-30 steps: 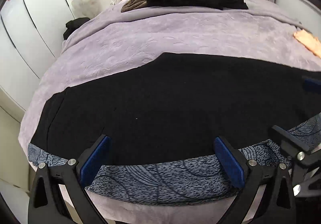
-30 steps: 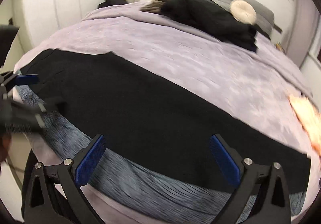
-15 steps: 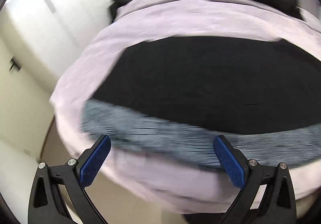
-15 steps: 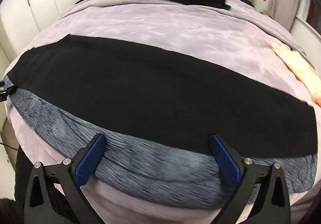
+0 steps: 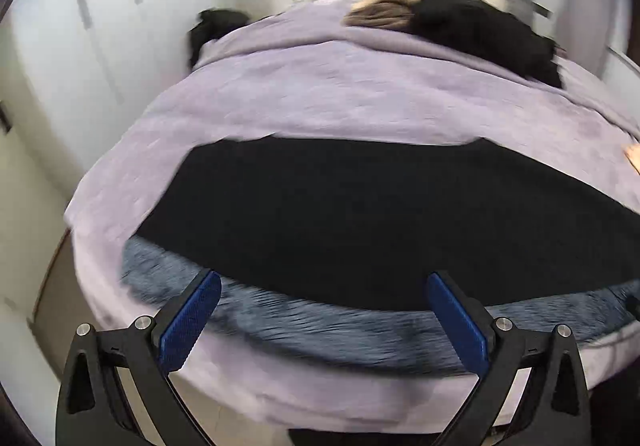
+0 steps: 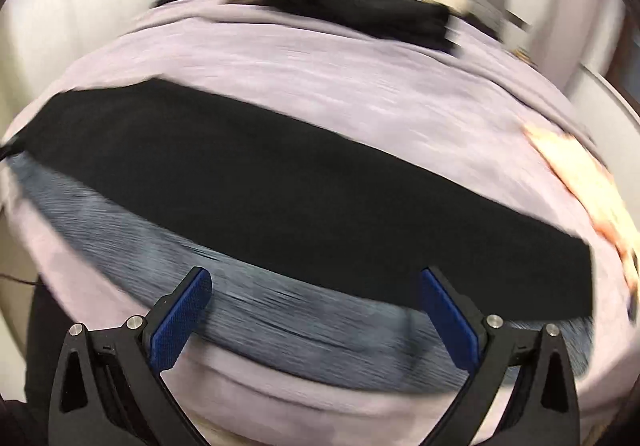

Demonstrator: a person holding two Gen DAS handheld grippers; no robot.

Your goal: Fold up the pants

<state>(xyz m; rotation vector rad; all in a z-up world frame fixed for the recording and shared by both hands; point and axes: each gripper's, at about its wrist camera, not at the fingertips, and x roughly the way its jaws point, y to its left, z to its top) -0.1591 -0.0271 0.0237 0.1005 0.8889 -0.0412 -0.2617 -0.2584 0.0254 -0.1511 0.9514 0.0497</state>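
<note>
black pants (image 5: 380, 214) flat, near bed (image 5: 360, 98) edge.

Lilac-covered bed (image 5: 360, 94) carries flat black pants (image 5: 380, 214) and piled clothes (image 5: 480, 26).

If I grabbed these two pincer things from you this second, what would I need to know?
Left gripper: open, holding nothing, above the bed's near edge.
Right gripper: open, also holding nothing.
The black pants lie flat, stretched lengthwise across the purple bedspread, with a blue-grey patterned strip showing along their near edge.
Done: the pants look laid out flat, possibly folded once lengthwise; I cannot tell for sure.
Left: probably grip one end and fold it across towards the other.
</note>
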